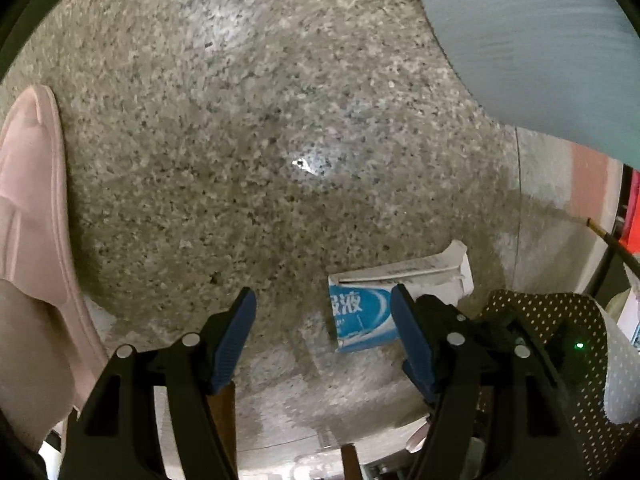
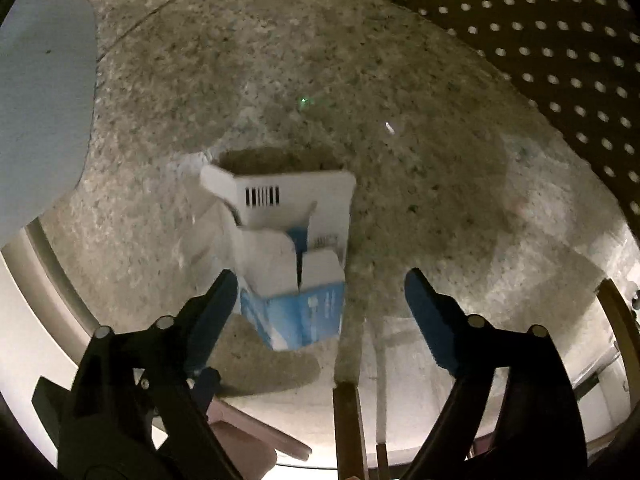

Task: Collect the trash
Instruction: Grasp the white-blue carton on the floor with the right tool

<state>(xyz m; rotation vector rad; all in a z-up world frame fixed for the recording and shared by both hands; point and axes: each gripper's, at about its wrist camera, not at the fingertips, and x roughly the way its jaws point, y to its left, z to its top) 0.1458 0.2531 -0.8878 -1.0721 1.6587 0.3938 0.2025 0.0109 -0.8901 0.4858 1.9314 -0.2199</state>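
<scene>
1. Landmark: the blue and white carton [image 1: 372, 308], a crushed box lying flat on the speckled stone tabletop [image 1: 240, 140]. Everything below is placed against it, going left to right.
2. Left wrist view, far left of the carton: a pale pink chair back [image 1: 28, 216] hugs the table's edge, well apart from the carton.
3. Left of the carton in that view, the left gripper [image 1: 323, 306] has its tongs spread apart with nothing between them. Its right finger [image 1: 408, 332] overlaps the carton's near right corner; whether it touches the carton cannot be told.
4. Above and right of the carton, a grey-blue rounded object [image 1: 540, 52] fills the upper corner. Just right of the carton sits a dark sleeve with white dots [image 1: 560, 320].
5. Only this view shows the carton's blue face with white characters and a small bright chip [image 1: 302, 165] on the stone beyond it.
6. Right wrist view: the carton [image 2: 288, 248] appears end on, its open flaps and a barcode visible, which the other camera does not show.
7. The right gripper [image 2: 322, 290] has its tongs wide apart. The left finger [image 2: 216, 304] is just beside the carton's blue end; the right finger [image 2: 428, 312] stands clear of it.
8. Right of the carton there, the dotted sleeve [image 2: 560, 60] crosses the upper corner.
</scene>
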